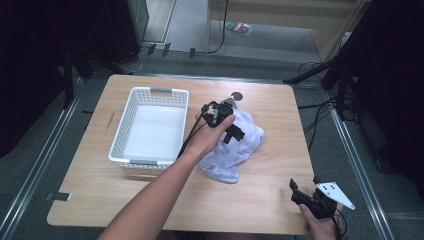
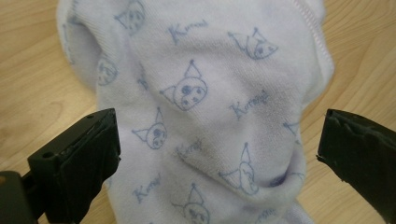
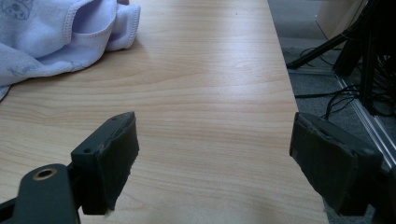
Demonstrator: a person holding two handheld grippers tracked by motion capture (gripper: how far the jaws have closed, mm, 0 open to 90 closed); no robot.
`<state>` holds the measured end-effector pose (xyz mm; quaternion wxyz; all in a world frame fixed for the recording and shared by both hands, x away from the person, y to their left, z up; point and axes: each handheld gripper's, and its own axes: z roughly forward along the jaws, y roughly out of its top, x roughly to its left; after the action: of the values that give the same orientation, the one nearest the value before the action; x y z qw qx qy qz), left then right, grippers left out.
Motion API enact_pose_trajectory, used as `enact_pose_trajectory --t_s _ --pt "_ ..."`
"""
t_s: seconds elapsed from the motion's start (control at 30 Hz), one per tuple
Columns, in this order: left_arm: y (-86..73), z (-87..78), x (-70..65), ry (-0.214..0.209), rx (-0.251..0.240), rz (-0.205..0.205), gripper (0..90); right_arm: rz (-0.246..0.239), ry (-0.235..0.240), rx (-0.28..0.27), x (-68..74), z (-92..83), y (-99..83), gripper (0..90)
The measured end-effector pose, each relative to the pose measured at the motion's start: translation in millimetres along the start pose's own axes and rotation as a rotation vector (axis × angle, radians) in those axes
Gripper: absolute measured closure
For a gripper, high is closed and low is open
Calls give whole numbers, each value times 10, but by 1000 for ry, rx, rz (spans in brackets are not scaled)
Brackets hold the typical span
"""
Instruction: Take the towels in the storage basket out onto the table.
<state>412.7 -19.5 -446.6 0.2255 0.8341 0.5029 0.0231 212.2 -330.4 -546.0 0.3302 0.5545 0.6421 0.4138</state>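
**Left gripper poised wide over the printed cloth**

While the right hand waits at the near corner of the table [image 1: 150,192], the left gripper [image 1: 231,131] hangs directly over a crumpled white cloth [image 1: 235,150] in the high view, its jaws spread and nothing pinched between them. The cloth lies bunched beneath and just ahead of that gripper, and off to its left stands a white basket [image 1: 131,111], empty, close enough to look like the likely destination for the cloth. The right gripper [image 1: 306,190] sits well apart from the cloth, near the table's edge, seemingly parked so it stays out of the working hand's way.

Over to the left gripper view: the cloth [image 2: 201,116], printed with little blue cartoon faces and script, spreads between and beyond the two black jaws, which stand wide on either side without pressing on it. That straddle suggests a grab at the raised fold in the middle is being lined up.

Now the right gripper view: jaws released and far apart over bare wood, with a hemmed edge of the cloth [image 3: 60,37] lying ahead and to the left, untouched.
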Motion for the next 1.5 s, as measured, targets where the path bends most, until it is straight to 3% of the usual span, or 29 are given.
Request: enact_pose_trajectory --t_s 0.37,0.73,0.97,1.1,1.5 --pt "-93 -361 334 52 -45 -25 0 2 -1 3 1 3 2 158" --pt "-286 -745 714 62 -109 -57 0 5 -5 10 2 8 3 158" --pt "-450 -910 967 78 -142 -95 0 7 -7 13 3 10 4 159" --pt "-561 -996 1111 110 -148 -109 0 8 -8 14 3 13 6 159" --pt "-899 -1138 1463 165 -165 -147 0 6 -9 18 1 17 7 158"
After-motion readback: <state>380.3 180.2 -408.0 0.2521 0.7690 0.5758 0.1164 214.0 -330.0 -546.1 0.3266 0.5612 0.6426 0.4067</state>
